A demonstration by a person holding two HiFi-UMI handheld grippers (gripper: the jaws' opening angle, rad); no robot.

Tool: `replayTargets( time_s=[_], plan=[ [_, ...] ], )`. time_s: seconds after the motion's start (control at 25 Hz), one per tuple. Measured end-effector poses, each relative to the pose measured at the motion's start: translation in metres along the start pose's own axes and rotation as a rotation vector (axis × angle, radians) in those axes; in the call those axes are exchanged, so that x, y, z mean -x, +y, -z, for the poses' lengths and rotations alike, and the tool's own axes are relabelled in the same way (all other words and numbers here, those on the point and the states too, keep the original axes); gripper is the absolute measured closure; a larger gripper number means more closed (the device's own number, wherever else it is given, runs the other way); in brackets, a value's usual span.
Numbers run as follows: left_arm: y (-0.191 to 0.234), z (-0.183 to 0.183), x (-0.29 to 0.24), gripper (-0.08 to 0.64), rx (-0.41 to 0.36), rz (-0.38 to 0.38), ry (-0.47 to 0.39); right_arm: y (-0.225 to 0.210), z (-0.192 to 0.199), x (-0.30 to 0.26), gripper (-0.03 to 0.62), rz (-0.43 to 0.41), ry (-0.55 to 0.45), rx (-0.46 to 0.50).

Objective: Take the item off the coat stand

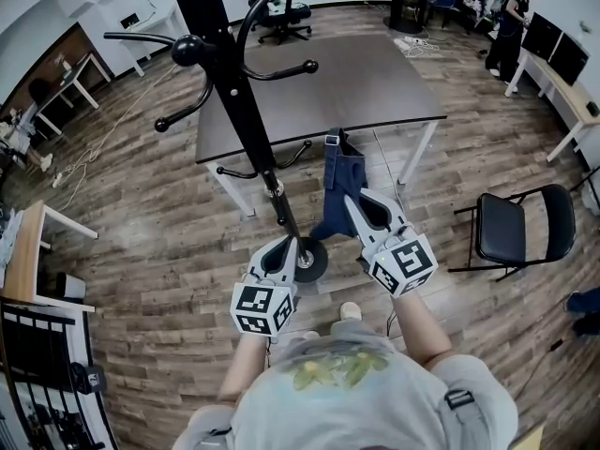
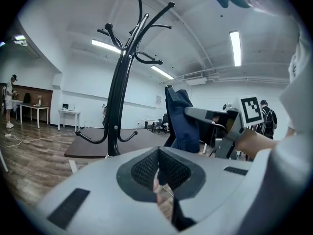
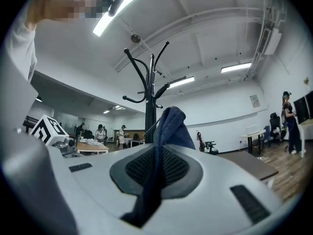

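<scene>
Head view: the blue garment (image 1: 339, 184) is off the coat stand (image 1: 236, 92), dangling from the right gripper (image 1: 350, 198) just in front of the table (image 1: 375, 82). The left gripper (image 1: 292, 243) sits low by the stand's pole. Left gripper view adds what that one can't: its jaws are pressed together, nothing in them. Right gripper view: jaws clamped on a fold of the cloth, with the stand well behind.
</scene>
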State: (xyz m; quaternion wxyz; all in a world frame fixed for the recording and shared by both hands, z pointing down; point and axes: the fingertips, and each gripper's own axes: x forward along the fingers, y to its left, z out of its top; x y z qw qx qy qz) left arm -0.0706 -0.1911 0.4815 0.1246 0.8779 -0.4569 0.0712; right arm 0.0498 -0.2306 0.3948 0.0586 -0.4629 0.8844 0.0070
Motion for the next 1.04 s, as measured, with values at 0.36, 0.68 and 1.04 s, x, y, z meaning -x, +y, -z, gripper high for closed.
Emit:
replayTargets(
  time_s=[0.36,0.68,1.04],
  plan=[
    [-0.008,-0.011,-0.007,0.545,-0.014,0.028,-0.007,0.017,0.025,0.015,0.560,-0.023,0.059,-0.047],
    [-0.001,-0.012,-0.008,0.545,-0.011,0.021,-0.006,0.017,0.038,0.017,0.560,-0.017,0.090,-0.055],
    [0.000,-0.009,-0.004,0.545,-0.008,0.011,0.000,0.020,0.046,0.024,0.560,-0.024,0.106,-0.063]
  ],
)
